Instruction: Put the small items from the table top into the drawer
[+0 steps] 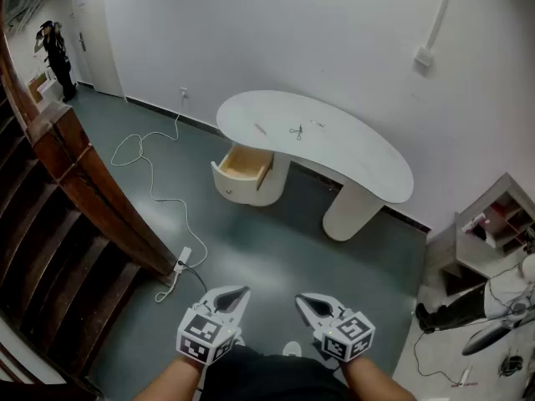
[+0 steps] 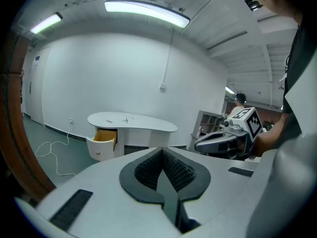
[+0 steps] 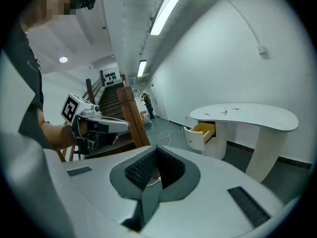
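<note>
The left gripper (image 1: 234, 296) and right gripper (image 1: 311, 306) hang low in the head view, well apart from the white table (image 1: 359, 161), where the small items (image 1: 296, 130) lie on top and the drawer (image 1: 244, 164) stands open. In the left gripper view its jaws are pressed together with nothing in them. The right gripper view shows the same, so I think no item is put away yet.

Too tiny to identify: small items (image 1: 296, 130) on the table top (image 1: 359, 153).
</note>
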Available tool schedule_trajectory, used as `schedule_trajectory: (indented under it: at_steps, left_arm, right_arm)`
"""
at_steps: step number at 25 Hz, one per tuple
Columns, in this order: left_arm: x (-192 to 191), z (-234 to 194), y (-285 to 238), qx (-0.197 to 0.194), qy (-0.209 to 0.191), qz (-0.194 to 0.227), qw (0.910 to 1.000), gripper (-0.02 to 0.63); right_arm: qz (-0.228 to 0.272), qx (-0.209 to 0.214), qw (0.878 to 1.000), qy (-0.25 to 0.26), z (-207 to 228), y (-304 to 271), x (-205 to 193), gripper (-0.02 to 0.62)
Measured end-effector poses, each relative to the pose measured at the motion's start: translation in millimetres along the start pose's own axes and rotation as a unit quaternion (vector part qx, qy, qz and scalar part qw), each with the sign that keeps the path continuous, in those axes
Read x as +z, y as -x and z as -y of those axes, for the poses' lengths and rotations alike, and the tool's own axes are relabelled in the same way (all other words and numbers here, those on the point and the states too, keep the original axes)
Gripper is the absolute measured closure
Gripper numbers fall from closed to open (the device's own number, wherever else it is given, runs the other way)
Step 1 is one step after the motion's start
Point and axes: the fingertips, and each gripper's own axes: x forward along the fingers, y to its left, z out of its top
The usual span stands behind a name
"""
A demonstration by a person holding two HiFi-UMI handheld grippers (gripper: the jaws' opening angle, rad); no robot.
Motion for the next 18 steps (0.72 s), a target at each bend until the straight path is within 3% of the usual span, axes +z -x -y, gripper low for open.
schedule_trajectory:
  at_steps: [10,18]
  left_arm:
    - [1,-10,3,-0.007,-0.004,0.000,1.0000,0.592]
    - [-6,-39,10,-0.007,-0.008,-0.015,0.9998,0.592]
  right_arm:
    - [-0.004,-0.007,1.000,0.007,-2,-8,2,0.589]
    - [-0.003,0.009,1.000,0.020,-28,-37,1,0.588]
